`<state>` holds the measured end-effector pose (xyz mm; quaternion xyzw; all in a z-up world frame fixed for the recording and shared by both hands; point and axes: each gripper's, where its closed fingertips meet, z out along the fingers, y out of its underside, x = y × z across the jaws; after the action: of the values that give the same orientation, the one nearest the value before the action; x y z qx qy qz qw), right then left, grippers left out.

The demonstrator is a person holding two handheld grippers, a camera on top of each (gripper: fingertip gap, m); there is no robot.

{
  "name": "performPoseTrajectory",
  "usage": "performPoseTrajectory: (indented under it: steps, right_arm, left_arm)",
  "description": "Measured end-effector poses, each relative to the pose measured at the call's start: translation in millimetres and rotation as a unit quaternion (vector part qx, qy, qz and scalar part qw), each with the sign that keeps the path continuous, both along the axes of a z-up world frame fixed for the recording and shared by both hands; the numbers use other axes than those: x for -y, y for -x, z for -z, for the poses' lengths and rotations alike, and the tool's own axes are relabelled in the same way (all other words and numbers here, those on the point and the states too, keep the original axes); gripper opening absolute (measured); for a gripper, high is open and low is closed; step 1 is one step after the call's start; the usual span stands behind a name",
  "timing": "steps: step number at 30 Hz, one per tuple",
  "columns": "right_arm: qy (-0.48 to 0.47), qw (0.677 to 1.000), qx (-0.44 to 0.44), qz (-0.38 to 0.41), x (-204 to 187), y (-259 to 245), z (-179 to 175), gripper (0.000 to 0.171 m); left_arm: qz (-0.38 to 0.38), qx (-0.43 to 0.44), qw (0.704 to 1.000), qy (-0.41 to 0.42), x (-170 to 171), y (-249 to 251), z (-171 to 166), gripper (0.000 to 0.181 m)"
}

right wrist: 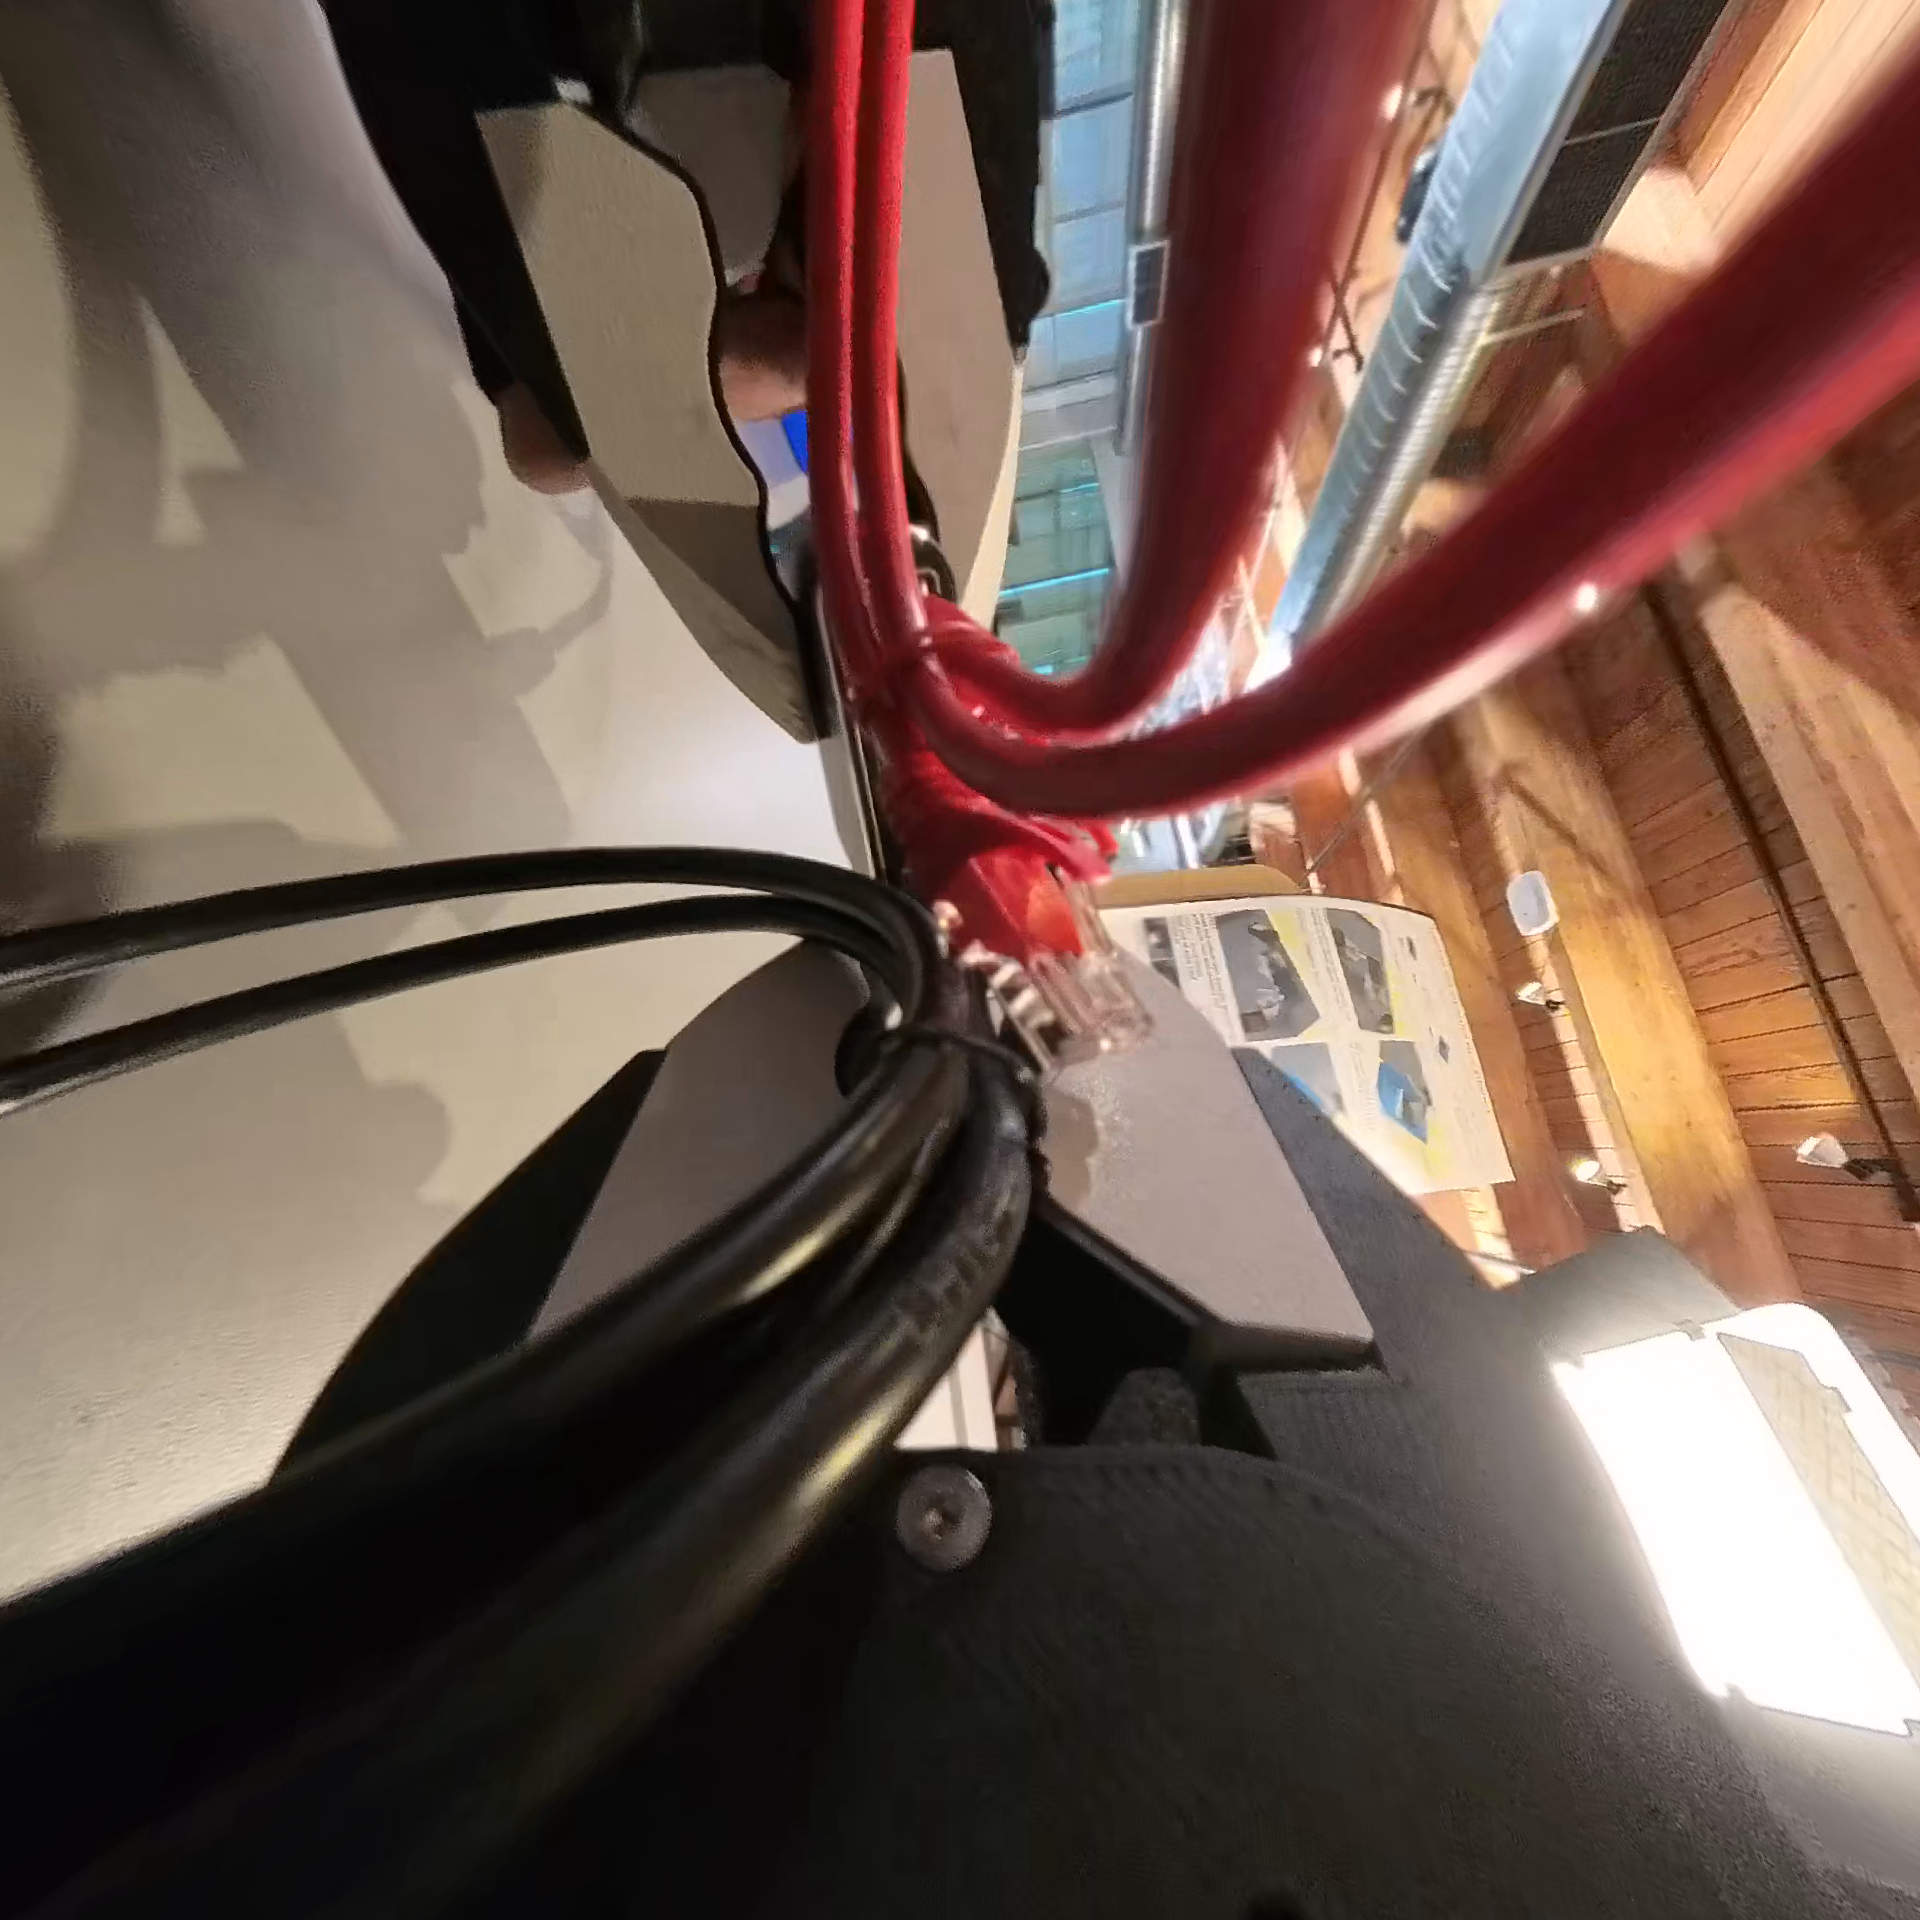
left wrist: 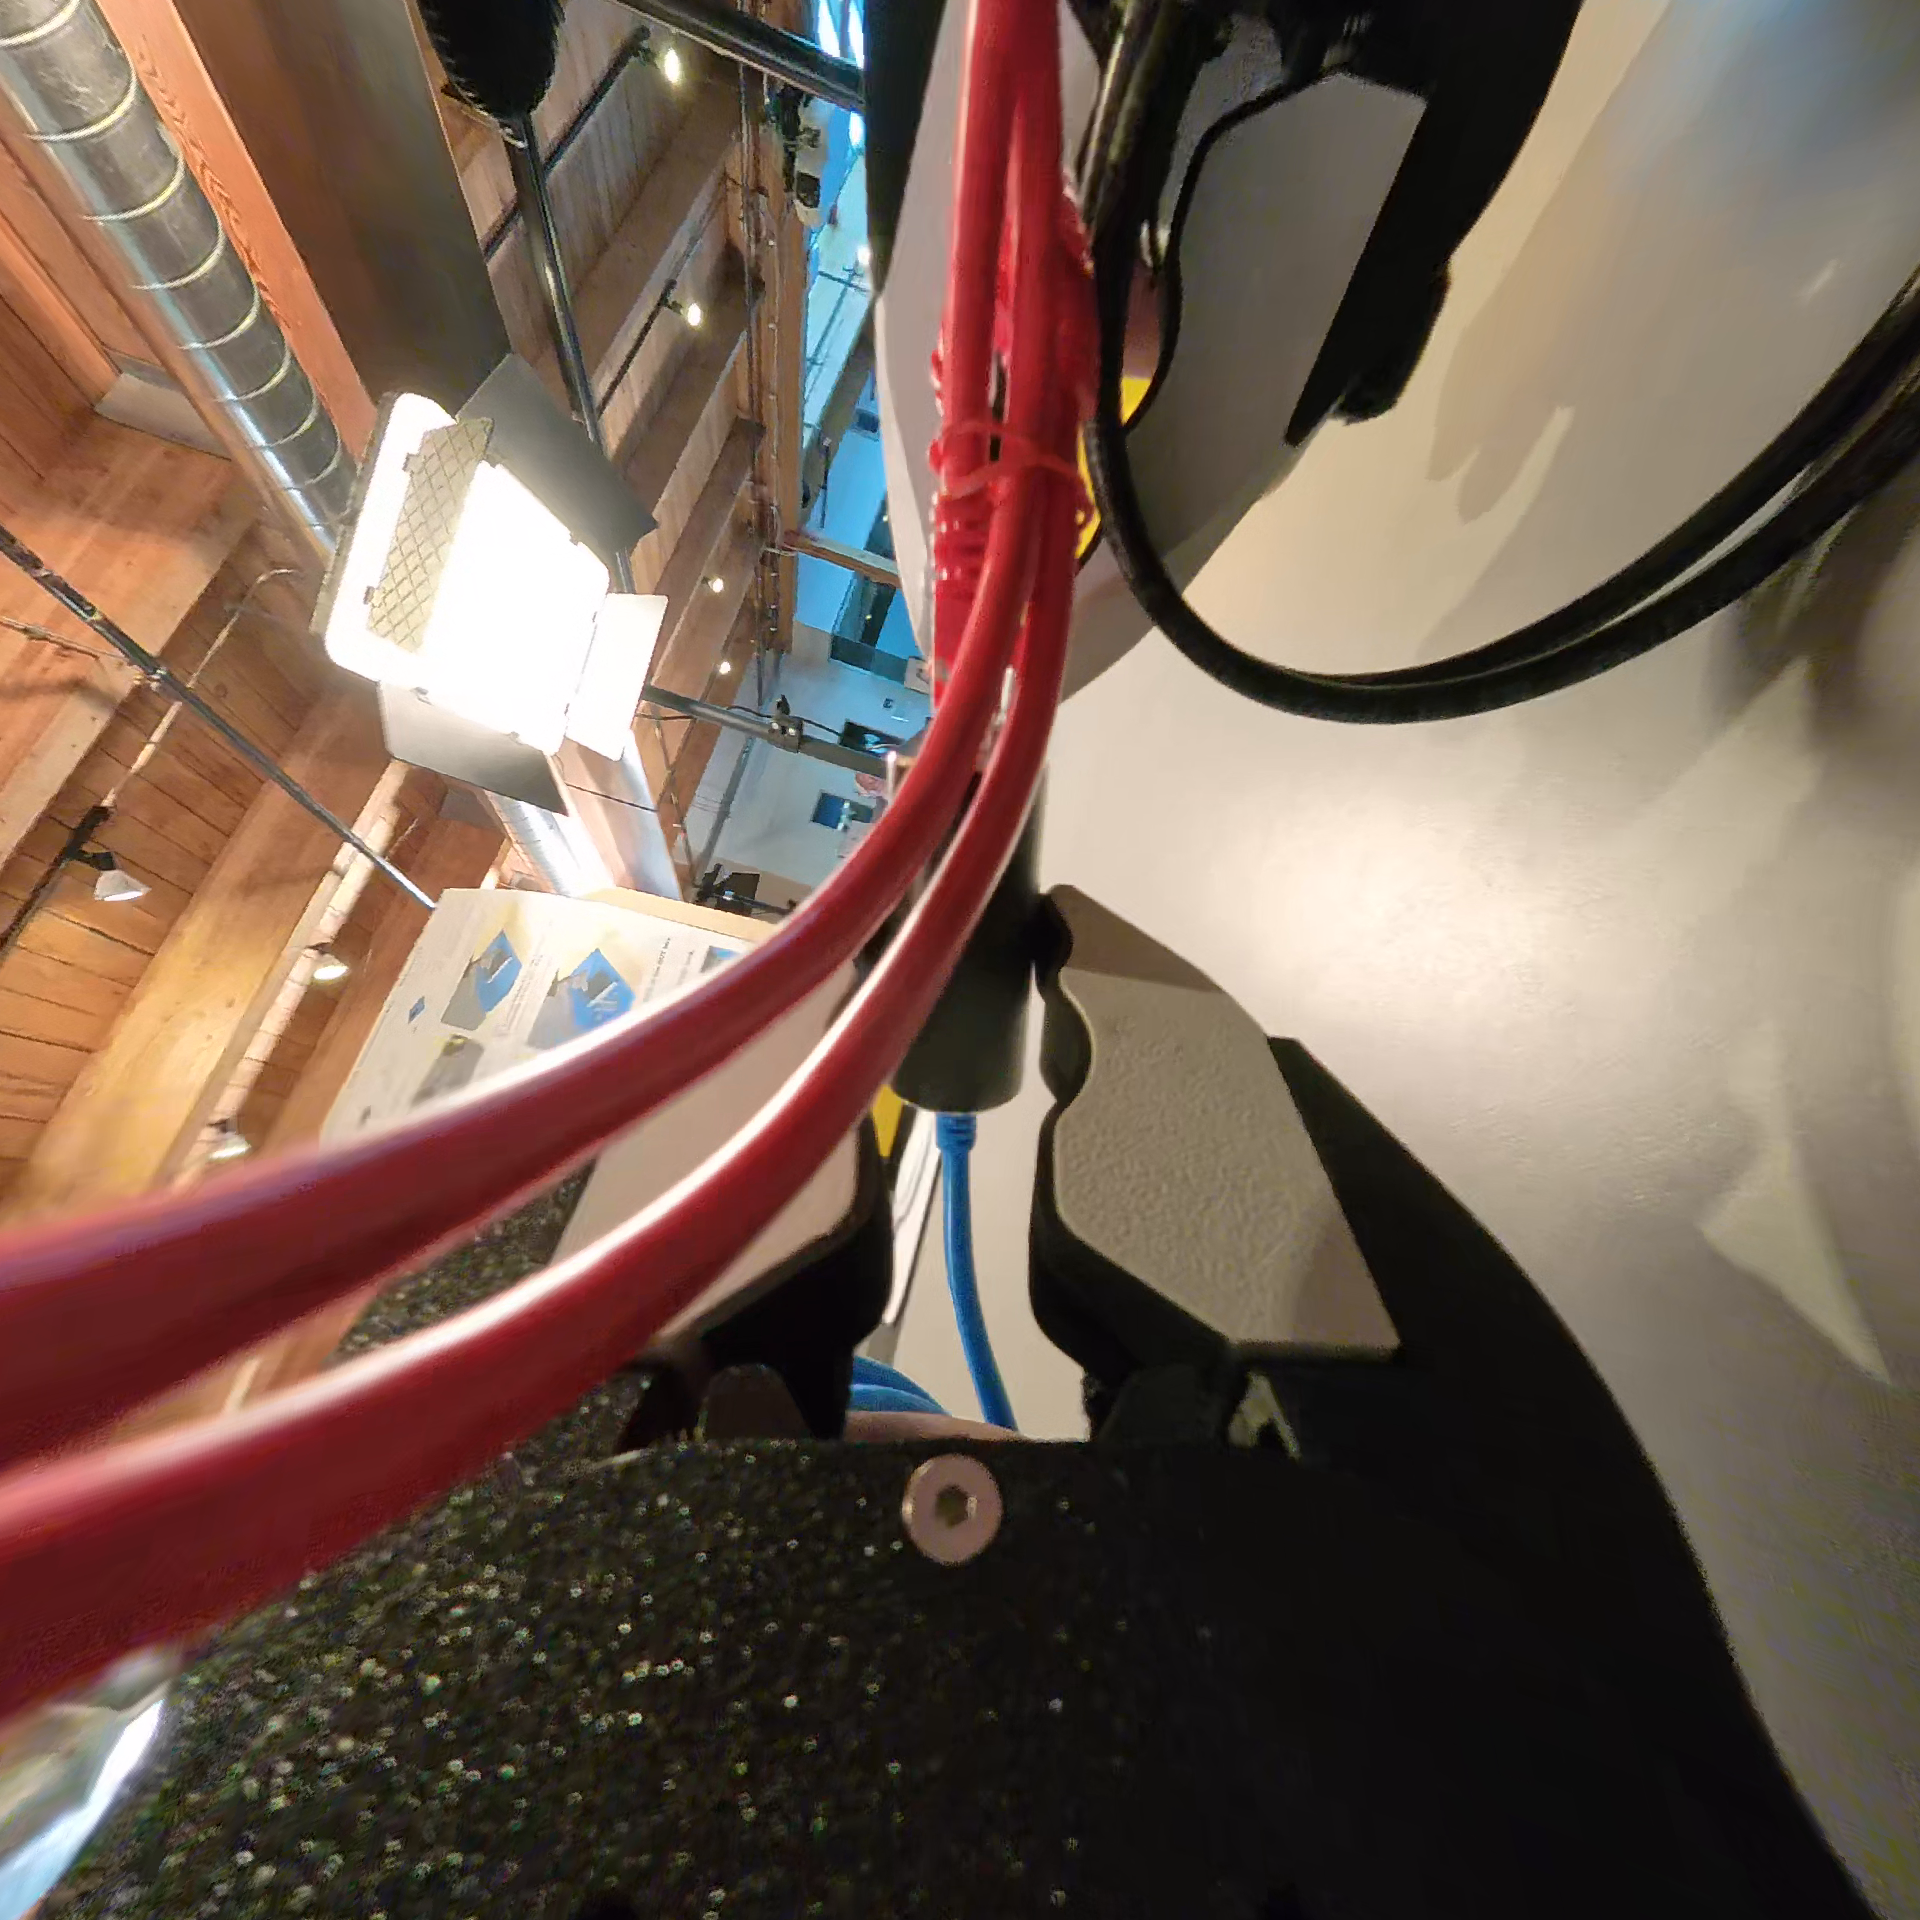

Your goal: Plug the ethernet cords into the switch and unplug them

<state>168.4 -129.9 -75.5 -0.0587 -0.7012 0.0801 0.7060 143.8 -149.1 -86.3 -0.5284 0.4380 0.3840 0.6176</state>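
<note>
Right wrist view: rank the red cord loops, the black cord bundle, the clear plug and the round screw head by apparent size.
1. Red cord loops and black cord bundle: both long and close to the lens, so they can't be ranked.
2. Clear plug.
3. Screw head, only slightly smaller.

Both views are turned on their side. A bright studio light panel (left wrist: 473, 582) with barn-door flaps hangs from a black pole (left wrist: 551, 239), set against a ceiling of wooden planks (left wrist: 94, 644). A ribbed silver air duct (left wrist: 177, 239) runs along the wood. A printed poster board (right wrist: 1340, 1039) with photos stands behind the pale desk (left wrist: 1507, 883).
</note>
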Motion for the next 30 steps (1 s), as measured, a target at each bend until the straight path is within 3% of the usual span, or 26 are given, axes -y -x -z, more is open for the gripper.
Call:
performPoseTrajectory:
  steps: [6, 15, 20, 30]
  right_arm:
    - [0.035, 0.999, 0.014, -0.03, 11.4, 0.9, 3.2, 0.015]
    - [0.045, 0.998, 0.003, -0.036, 18.5, 3.4, 3.7, 0.017]
    - [0.017, 0.999, -0.023, -0.017, 14.2, 3.9, 1.2, 0.028]
    - [-0.006, 1.0, -0.016, -0.014, 14.8, 4.8, 7.3, 0.023]
  left_arm:
    - [-0.015, -0.033, 0.999, -0.034, -4.5, -2.4, -2.9, 0.051]
    - [-0.044, -0.035, 0.998, -0.016, -8.8, -0.3, 1.2, 0.03]
    - [-0.058, -0.027, 0.998, 0.003, -11.4, 1.8, 4.8, 0.03]
    - [-0.052, 0.003, 0.998, 0.039, -12.3, 2.8, 12.6, 0.03]
